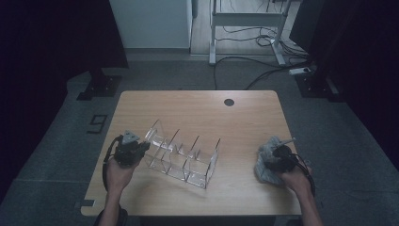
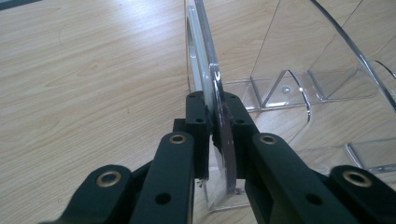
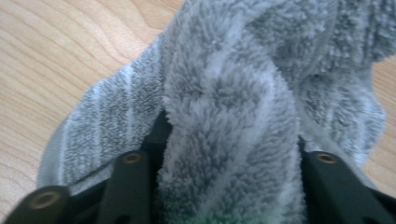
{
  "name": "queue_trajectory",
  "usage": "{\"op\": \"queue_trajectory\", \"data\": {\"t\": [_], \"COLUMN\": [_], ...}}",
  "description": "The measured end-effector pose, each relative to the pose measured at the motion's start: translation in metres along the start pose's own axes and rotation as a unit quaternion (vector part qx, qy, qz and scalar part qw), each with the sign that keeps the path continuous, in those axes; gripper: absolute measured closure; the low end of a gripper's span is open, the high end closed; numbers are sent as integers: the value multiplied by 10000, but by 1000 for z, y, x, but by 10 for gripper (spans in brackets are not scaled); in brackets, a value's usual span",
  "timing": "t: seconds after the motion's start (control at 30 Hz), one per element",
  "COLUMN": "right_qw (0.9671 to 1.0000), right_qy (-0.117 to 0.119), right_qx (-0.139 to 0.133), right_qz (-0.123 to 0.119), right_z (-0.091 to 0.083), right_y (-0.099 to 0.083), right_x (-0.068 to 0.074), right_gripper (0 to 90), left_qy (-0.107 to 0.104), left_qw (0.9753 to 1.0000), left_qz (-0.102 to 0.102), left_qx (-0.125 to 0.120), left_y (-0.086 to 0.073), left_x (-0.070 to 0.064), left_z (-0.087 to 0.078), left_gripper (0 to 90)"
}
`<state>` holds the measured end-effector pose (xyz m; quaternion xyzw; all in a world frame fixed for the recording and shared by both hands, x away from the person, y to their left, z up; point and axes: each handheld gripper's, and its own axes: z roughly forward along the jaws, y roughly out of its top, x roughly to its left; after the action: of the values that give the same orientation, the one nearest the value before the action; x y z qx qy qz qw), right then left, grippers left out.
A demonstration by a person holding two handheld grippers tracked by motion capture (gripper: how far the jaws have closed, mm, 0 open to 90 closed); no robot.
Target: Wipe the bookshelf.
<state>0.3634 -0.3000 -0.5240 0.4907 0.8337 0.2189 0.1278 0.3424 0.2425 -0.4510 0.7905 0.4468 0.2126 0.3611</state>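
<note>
— At the table's left, what's secured?
— The left gripper (image 2: 218, 135) pinches the end wall of the clear acrylic organizer (image 1: 181, 155), steadying it mid-table.
— And right?
— The right gripper (image 1: 276, 157) jaws clamp a grey towel (image 3: 233, 116), well apart from the organizer; wiping looks not yet begun.

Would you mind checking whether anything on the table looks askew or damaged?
Nothing looks damaged or spilled. The clear acrylic organizer sits diagonally on the table, its end wall clamped by the left gripper; the right gripper grips a bunched grey towel.
</note>
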Motion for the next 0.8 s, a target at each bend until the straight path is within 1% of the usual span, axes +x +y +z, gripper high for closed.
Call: {"op": "queue_trajectory", "data": {"t": [0.03, 0.1, 0.2, 0.23, 0.27, 0.3, 0.33, 0.37, 0.4, 0.43, 0.47, 0.5, 0.53, 0.57, 0.63, 0.67, 0.7, 0.73, 0.77, 0.8], "right_qw": [10000, 9999, 9999, 9996, 9996, 9989, 9989, 9978, 9978, 9971, 9958, 9950, 9950, 9934, 9924, 9924, 9910, 9910, 9893, 9893], "right_qy": [11, 39, 59, 84, 84, 111, 111, 168, 168, 222, 336, 394, 394, 520, 571, 571, 628, 628, 722, 722], "right_qx": [0, -35, -80, -207, -207, -438, -438, -620, -620, -713, -846, -910, -910, -1018, -1091, -1091, -1161, -1161, -1230, -1230], "right_qz": [87, 133, 140, 143, 143, 157, 157, 167, 167, 156, 113, 79, 79, 17, -91, -91, -205, -205, -321, -321], "right_z": [-1, -3, -5, -11, -11, -19, -19, -27, -27, -31, -36, -38, -38, -40, -42, -42, -44, -44, -47, -47], "right_y": [0, -1, -2, -2, -2, 0, 0, 1, 1, 2, 5, 6, 6, 10, 14, 14, 19, 19, 23, 23], "right_x": [-1, -2, -2, -1, -1, 0, 0, 2, 2, 4, 7, 10, 10, 15, 23, 23, 31, 31, 39, 39], "right_gripper": [602, 610, 611, 611, 611, 611, 611, 611, 611, 611, 611, 611, 611, 610, 611, 611, 611, 611, 611, 611], "left_qy": [1, -72, -108, -143, -143, -150, -150, -155, -163, -168, -177, -177, -180, -176, -181, -189, -198, -198, -203, -203], "left_qw": [10000, 10000, 9999, 9999, 9999, 9999, 9999, 9999, 9999, 9998, 9998, 9998, 9998, 9998, 9998, 9998, 9998, 9998, 9997, 9997], "left_qz": [5, 12, 2, -5, -5, 5, 5, -3, -7, -13, -14, -14, -13, 20, 38, 45, 41, 41, 86, 86], "left_qx": [-9, -13, -28, -21, -21, -21, -21, -26, -38, -46, -47, -47, -55, -50, -44, -41, -50, -50, -47, -47], "left_y": [0, 0, 0, 0, 0, 0, 0, 0, 0, 0, -1, -1, -1, -1, -1, 0, -1, -1, 0, 0], "left_x": [0, 3, 4, 5, 5, 6, 6, 6, 7, 7, 8, 8, 8, 8, 8, 8, 8, 8, 8, 8], "left_z": [0, 0, 0, 0, 0, 1, 1, 1, 1, 1, 1, 1, 1, 1, 1, 1, 2, 2, 2, 2], "left_gripper": [834, 832, 830, 828, 828, 828, 828, 828, 828, 829, 830, 829, 829, 830, 830, 830, 830, 830, 832, 833]}}
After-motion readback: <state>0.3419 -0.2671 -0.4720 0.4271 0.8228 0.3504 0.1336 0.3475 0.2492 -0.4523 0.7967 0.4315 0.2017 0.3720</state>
